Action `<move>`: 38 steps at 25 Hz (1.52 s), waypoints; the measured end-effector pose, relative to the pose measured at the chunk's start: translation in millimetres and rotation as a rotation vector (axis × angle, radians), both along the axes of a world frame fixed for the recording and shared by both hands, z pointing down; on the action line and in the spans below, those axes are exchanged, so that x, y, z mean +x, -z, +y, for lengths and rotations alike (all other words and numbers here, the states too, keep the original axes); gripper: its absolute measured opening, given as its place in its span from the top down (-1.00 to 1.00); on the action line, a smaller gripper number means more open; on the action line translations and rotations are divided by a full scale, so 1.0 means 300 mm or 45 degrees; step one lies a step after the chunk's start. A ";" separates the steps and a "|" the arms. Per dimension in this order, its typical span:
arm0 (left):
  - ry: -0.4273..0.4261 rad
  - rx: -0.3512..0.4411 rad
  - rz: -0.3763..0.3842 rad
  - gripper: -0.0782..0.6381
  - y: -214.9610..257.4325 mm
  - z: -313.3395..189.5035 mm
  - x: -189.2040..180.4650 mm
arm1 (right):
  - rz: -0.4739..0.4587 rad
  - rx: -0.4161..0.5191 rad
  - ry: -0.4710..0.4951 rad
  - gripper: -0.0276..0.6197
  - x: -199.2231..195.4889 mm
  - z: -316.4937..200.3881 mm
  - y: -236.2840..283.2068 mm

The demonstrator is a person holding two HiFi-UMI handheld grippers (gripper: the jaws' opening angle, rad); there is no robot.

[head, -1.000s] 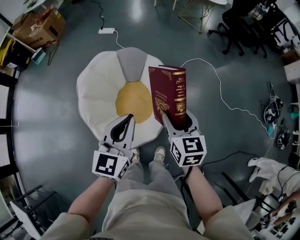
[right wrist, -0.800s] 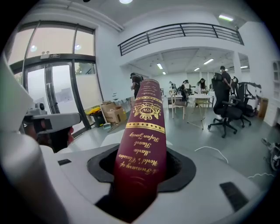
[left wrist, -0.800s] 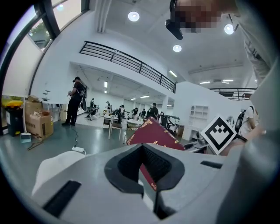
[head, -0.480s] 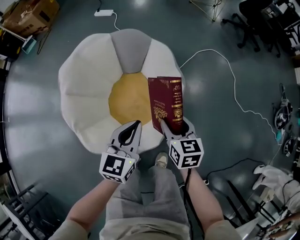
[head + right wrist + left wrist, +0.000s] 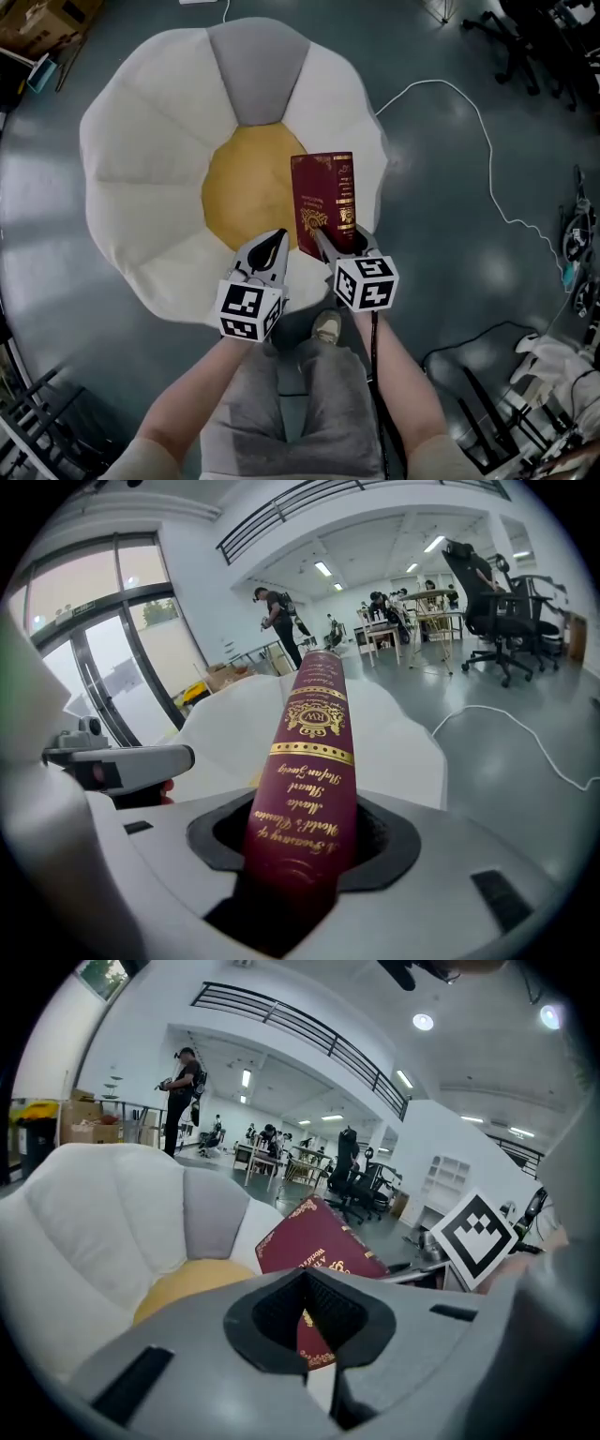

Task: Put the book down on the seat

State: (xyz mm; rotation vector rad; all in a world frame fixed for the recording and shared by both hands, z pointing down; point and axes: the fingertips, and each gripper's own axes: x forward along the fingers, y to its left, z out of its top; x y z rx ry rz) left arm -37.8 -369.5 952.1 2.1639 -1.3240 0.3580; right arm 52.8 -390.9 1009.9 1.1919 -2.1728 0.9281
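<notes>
While the right gripper [image 5: 330, 246] pinches the book [image 5: 323, 192] by its near end, its long axis points straight out from the jaws, above the seat [image 5: 141, 159]. Left gripper [image 5: 272, 244]: jaws pressed together, nothing between them.

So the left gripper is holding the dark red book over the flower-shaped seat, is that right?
Not quite. The book is in the right gripper, not the left. The right gripper view shows its jaws clamped on the book's lower end, while the left gripper is closed with nothing in it. The rest stands: the book is dark red and is over the flower-shaped seat.
</notes>
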 end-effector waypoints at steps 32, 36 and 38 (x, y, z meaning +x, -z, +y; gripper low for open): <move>-0.043 -0.090 -0.034 0.77 -0.043 0.088 0.077 | 0.247 -0.089 -0.171 -0.10 0.345 0.078 -0.187; -0.017 -0.088 0.034 0.77 0.158 0.090 0.090 | 0.196 -0.073 -0.212 -0.10 0.350 0.096 0.012; -0.001 -0.059 0.065 0.77 0.285 0.082 0.094 | 0.153 -0.041 -0.230 -0.10 0.344 0.094 0.147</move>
